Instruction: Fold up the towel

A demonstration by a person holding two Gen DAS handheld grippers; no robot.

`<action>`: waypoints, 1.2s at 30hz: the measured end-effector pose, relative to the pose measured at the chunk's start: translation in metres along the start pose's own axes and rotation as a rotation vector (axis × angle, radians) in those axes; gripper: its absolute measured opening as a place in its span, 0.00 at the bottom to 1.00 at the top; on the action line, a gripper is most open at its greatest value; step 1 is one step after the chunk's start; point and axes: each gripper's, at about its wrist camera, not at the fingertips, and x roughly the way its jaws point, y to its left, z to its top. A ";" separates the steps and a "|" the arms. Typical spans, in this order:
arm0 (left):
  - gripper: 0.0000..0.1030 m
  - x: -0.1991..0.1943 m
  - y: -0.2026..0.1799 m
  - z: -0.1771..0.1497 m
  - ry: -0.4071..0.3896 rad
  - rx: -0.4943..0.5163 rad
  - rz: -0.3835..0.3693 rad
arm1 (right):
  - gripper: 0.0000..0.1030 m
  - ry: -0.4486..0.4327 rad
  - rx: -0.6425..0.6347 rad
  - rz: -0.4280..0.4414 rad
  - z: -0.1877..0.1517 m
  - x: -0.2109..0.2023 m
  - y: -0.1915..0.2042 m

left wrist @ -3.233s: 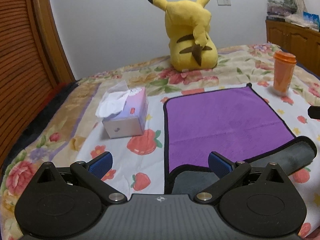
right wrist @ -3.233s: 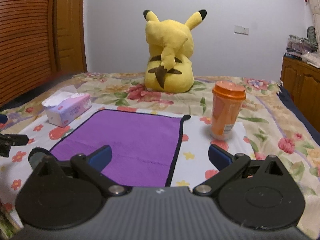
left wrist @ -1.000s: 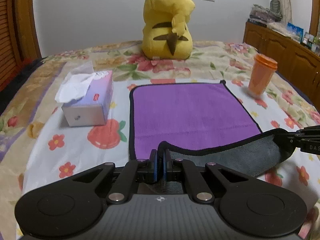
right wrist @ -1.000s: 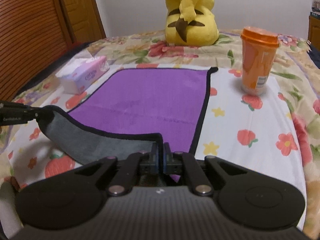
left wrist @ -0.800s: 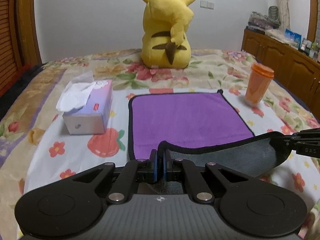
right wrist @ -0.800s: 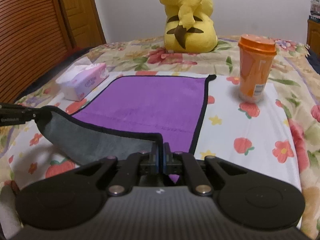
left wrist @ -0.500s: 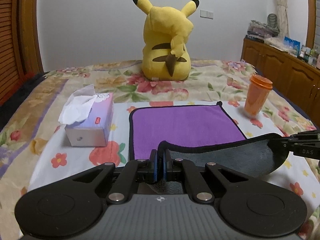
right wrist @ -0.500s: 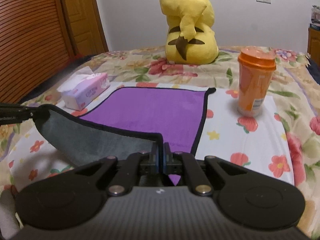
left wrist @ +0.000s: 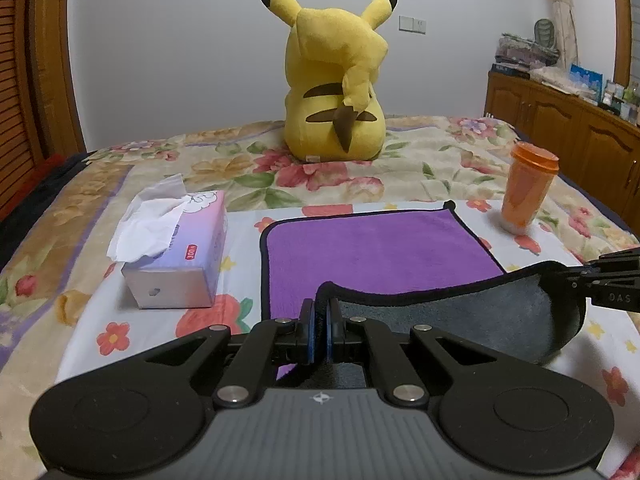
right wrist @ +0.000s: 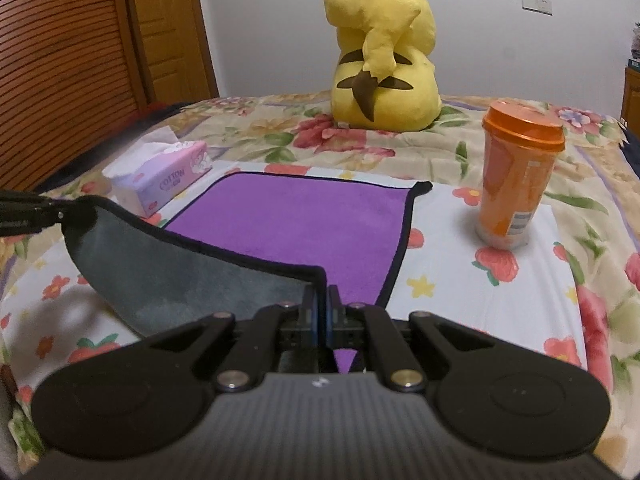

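Note:
A purple towel [left wrist: 372, 244] with a black hem and a grey underside lies on the flowered bed; it also shows in the right wrist view [right wrist: 304, 220]. My left gripper [left wrist: 320, 322] is shut on the towel's near left corner. My right gripper [right wrist: 320, 312] is shut on the near right corner. Both corners are lifted, so the near edge hangs between them with the grey side [left wrist: 460, 316] facing me. The right gripper's fingers [left wrist: 608, 280] show at the right of the left wrist view, the left gripper's fingers [right wrist: 28, 214] at the left of the right wrist view.
A tissue box [left wrist: 180, 248] stands left of the towel. An orange cup [right wrist: 516, 176] stands upright right of it. A yellow plush toy [left wrist: 336, 80] sits behind. A wooden cabinet [left wrist: 560, 120] is at the far right, a slatted wooden wall [right wrist: 60, 60] at the left.
Both grippers closed on the towel's near corners, then lifted them and carried them forward over the towel. Less purple shows now.

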 end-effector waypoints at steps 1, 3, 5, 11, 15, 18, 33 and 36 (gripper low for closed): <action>0.08 0.002 0.000 0.000 0.001 -0.001 -0.001 | 0.05 0.000 -0.004 0.001 0.001 0.002 0.000; 0.08 0.007 0.001 0.002 0.002 -0.001 -0.003 | 0.04 0.001 -0.007 0.002 0.001 0.005 -0.002; 0.08 0.009 0.001 0.003 0.001 0.001 -0.002 | 0.04 0.002 -0.012 0.003 0.002 0.008 -0.003; 0.08 0.025 0.004 0.004 0.007 0.005 0.003 | 0.04 0.009 -0.027 0.002 0.002 0.019 -0.007; 0.08 0.034 0.007 0.005 0.008 0.004 0.008 | 0.04 0.016 -0.040 0.002 0.003 0.027 -0.009; 0.08 0.041 0.009 0.006 0.007 0.011 0.012 | 0.05 0.019 -0.047 0.002 0.004 0.032 -0.011; 0.08 0.066 0.012 0.014 -0.001 0.001 -0.005 | 0.04 -0.002 -0.064 -0.002 0.012 0.051 -0.020; 0.08 0.068 0.012 0.017 -0.006 -0.001 -0.010 | 0.04 -0.004 -0.071 -0.005 0.014 0.055 -0.021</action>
